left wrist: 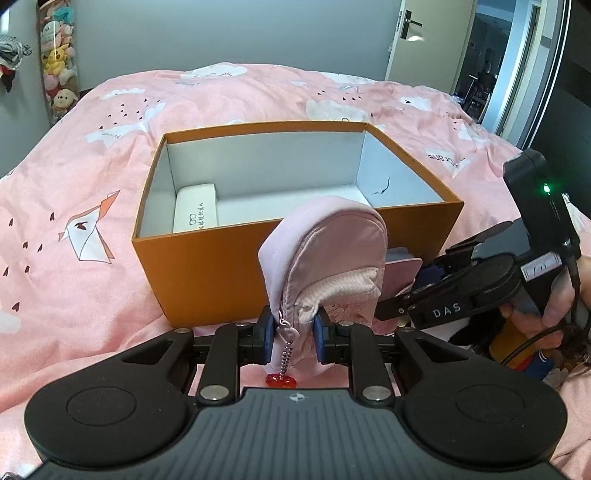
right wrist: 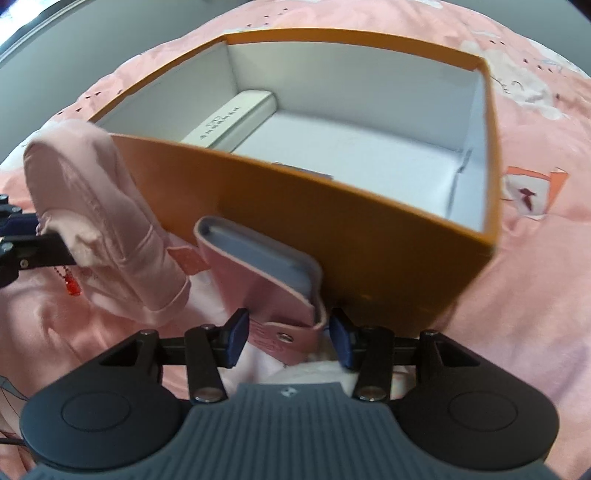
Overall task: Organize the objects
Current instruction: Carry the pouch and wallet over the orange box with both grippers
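- The left gripper point(left wrist: 294, 334) points at 12 o'clock toward the orange box point(left wrist: 221, 273), its blue pads clamped on the lower end of a small pink pouch point(left wrist: 325, 258), which stands up between them in front of the box's near wall.
- A red heart charm point(left wrist: 281, 381) hangs on a bead chain from the pouch's zipper, below the pads.
- The right gripper point(right wrist: 288, 341) sits low by the box's near wall, jaws closed part-way around a pink wallet point(right wrist: 258, 280); the left pad touches it, but contact on the right pad is hard to confirm.
- From the left wrist view, the right gripper point(left wrist: 402, 295) reaches in from 3 o'clock, held by a hand point(left wrist: 554, 306) cut off at the frame edge.
- The wallet's far end is hidden behind the pouch in that view, and the right wrist view is motion-blurred.
- A white case point(left wrist: 195, 208) lies inside the box at its left end.
- The box rests on a pink bedspread point(left wrist: 74, 166); plush toys point(left wrist: 59, 74) hang at 10 o'clock, a door point(left wrist: 417, 33) at 1 o'clock.
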{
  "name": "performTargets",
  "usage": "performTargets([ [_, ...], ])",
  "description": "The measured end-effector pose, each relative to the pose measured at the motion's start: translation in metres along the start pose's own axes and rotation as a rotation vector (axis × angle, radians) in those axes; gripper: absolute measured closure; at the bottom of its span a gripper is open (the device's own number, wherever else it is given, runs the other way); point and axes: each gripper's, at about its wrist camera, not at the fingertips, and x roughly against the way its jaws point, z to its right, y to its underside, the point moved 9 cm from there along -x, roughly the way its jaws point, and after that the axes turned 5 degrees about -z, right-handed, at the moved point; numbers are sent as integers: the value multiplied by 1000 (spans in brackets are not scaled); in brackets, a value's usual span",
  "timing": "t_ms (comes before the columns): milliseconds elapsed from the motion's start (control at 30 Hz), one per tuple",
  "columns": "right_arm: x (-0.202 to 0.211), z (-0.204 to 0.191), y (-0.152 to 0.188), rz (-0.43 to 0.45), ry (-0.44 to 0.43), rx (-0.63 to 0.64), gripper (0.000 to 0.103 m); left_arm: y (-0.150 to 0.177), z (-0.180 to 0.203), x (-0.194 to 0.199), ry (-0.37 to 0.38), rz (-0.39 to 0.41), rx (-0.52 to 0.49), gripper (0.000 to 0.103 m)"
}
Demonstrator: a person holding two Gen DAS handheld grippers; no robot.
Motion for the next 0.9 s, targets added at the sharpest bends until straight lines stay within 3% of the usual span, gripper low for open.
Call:
performTargets([
  [133,5,-8,3,22,15,36,69,4,-3,0,-22,-20,7,80],
  [500,71,-27,5,132,-35,-41,70,-4,-10,32,-5,28,67,80],
  [700,114,-24,-11,193,-123,-125,70,-27,-17,57,10,65,97,80],
  [900,149,-15,-47,257,-166,-159,70,-73,-27,73,3,108,78,80],
])
